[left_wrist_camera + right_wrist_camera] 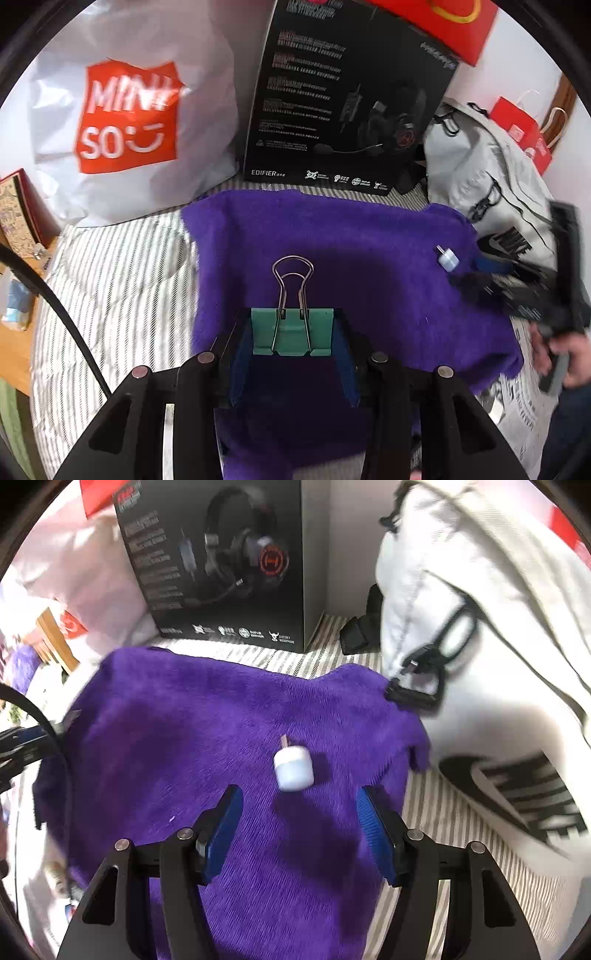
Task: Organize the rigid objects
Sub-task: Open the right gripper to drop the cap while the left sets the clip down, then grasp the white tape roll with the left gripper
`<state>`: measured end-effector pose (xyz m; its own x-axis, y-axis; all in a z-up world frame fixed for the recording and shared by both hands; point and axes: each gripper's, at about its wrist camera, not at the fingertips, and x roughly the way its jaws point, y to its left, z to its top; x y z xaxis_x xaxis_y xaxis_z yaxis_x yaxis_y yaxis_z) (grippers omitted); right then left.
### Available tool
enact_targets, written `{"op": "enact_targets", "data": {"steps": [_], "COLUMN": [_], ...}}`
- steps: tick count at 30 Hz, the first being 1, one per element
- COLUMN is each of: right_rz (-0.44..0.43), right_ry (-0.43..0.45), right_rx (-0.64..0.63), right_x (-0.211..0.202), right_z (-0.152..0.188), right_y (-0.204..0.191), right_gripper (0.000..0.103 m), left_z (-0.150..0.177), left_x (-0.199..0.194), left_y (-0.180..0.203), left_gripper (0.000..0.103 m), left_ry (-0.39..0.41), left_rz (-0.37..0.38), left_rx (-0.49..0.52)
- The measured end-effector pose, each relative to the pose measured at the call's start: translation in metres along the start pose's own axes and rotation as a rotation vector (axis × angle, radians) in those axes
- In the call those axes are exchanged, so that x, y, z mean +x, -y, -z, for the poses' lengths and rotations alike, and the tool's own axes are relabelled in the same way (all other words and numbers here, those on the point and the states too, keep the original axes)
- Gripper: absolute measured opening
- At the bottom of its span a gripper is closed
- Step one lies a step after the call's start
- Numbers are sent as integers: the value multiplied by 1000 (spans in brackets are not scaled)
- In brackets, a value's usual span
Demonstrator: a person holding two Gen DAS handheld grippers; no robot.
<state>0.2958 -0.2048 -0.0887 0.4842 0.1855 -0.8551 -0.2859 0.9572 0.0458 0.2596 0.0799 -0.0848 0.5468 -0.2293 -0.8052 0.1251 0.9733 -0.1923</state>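
A purple towel (332,229) lies spread on striped bedding. My left gripper (291,326) is shut on a green binder clip (317,328), whose wire handles point away over the towel. A small pale blue-white capsule-like object with a short stem (293,770) lies on the purple towel (184,720), just beyond my right gripper (299,795). The right gripper is open, with its blue pads (225,827) apart and nothing between them. The left wrist view shows the same small object (447,259) at the towel's right side, with the blurred right gripper (491,286) and a hand (569,354) beside it.
Behind the towel stand a white Miniso bag (125,122) and a black headset box (343,103). A pale grey backpack (480,627) and a red paper bag (517,125) sit to the right. Striped bedding (110,277) stretches left, and a black cable (55,295) crosses it.
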Motion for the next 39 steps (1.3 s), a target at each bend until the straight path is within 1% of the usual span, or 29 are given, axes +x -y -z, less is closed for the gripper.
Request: {"op": "enact_targets", "data": {"steps": [2, 4, 7, 9, 12, 15, 18, 22, 24, 26, 29, 31, 32, 37, 39], "right_rz": [-18, -18, -29, -40, -69, -73, -68, -110, -109, -112, -116, -100, -98, -94, -85], "right_ry": [4, 26, 57, 73, 90, 92, 96, 102, 109, 115, 123, 125, 128, 138, 143], "right_rx": [8, 10, 40, 74, 102, 116, 135, 146, 145, 149, 155, 157, 158, 176, 169], "right_x": [-12, -27, -47, -59, -76, -88, -98, -104, -108, -112, -118, -121, -123, -131, -139], "right_z": [7, 18, 35, 49, 66, 81, 94, 100, 103, 107, 112, 115, 118, 122, 122], "right_y": [0, 1, 4, 5, 2, 0, -4, -8, -9, -9, -7, -6, -5, -2, -4], "right_gripper": [64, 64, 64, 64, 64, 64, 64, 64, 64, 64, 64, 64, 64, 64, 64], "left_z": [-9, -16, -21, -23, -27, -31, -34, -35, -34, -32, -29, -25, -23, -2, 9], "left_x": [10, 18, 27, 36, 45, 54, 62, 67, 69, 70, 68, 67, 65, 48, 32], "left_y": [0, 1, 3, 4, 7, 8, 10, 18, 24, 30, 30, 31, 32, 31, 32], "left_gripper": [39, 39, 39, 39, 39, 39, 39, 39, 39, 42, 47, 53, 55, 55, 54], "left_ry": [-14, -15, -14, -28, -28, -35, -61, -79, -86, -94, -100, -107, -110, -131, -115], "left_rz": [11, 7, 12, 9, -25, -51, -70, -115, -141, -170, -167, -168, -173, -181, -178], "left_rx": [5, -2, -9, -17, -4, -5, 6, 55, 86, 113, 99, 104, 108, 86, 74]}}
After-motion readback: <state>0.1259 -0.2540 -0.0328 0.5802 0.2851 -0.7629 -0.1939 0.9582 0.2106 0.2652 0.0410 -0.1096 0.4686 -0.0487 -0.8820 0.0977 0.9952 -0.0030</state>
